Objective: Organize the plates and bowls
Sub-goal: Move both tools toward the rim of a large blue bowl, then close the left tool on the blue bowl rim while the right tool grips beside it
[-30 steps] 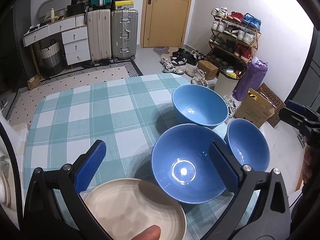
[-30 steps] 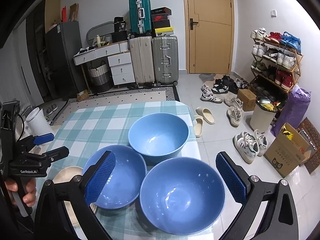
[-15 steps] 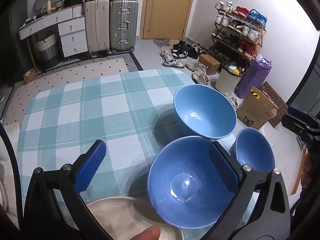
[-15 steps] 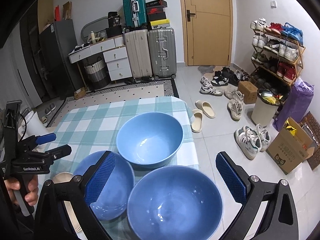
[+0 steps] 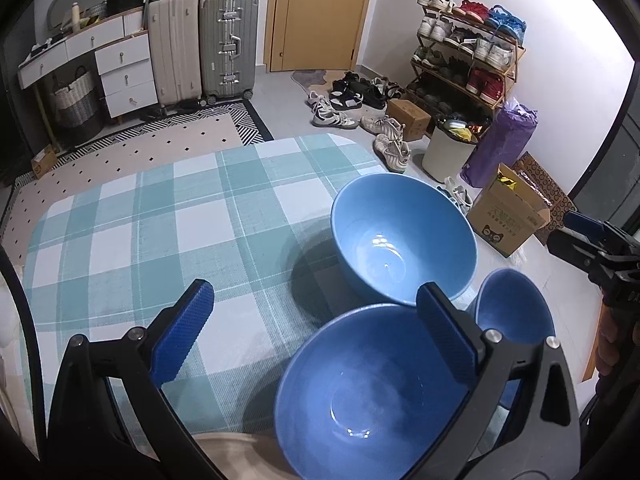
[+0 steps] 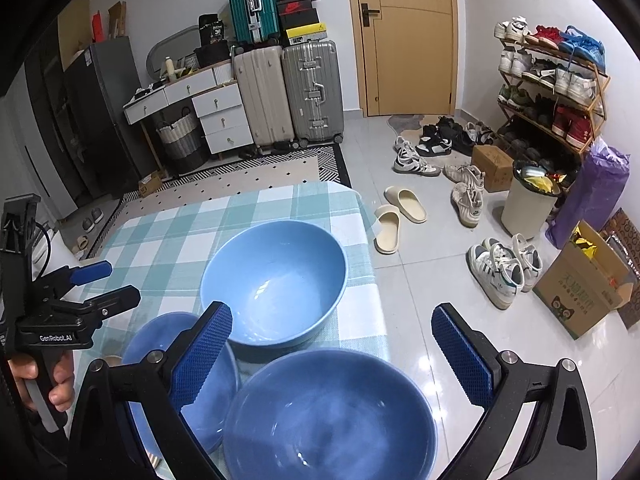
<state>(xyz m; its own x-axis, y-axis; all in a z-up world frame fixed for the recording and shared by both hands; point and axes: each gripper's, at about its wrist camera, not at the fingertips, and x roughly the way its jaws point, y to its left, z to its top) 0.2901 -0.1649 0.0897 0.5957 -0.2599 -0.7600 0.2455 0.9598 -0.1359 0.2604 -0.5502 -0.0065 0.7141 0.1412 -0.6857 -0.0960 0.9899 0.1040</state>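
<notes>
Three blue bowls stand on the checked tablecloth (image 5: 160, 220). In the left wrist view the far bowl (image 5: 404, 240) is at the right, a near bowl (image 5: 360, 396) lies under my right finger, and a third bowl (image 5: 516, 308) is at the table's right edge. A cream plate (image 5: 236, 456) shows at the bottom edge. My left gripper (image 5: 316, 340) is open and empty above the cloth. In the right wrist view my right gripper (image 6: 336, 356) is open and empty above the nearest bowl (image 6: 332, 416), with the far bowl (image 6: 276, 284) ahead and the left bowl (image 6: 188, 380) beside it.
The table's right edge (image 6: 368, 240) drops to a tiled floor with shoes and slippers (image 6: 400, 212). A cardboard box (image 6: 580, 288), a white bin (image 6: 528, 200) and a shoe rack (image 6: 552, 80) stand to the right. Suitcases (image 6: 288, 92) and drawers line the far wall.
Both grippers have pulled back and tilted, so the bowls sit lower and nearer in both views. The cream plate has slid almost out of the left view. Both grippers stay open.
</notes>
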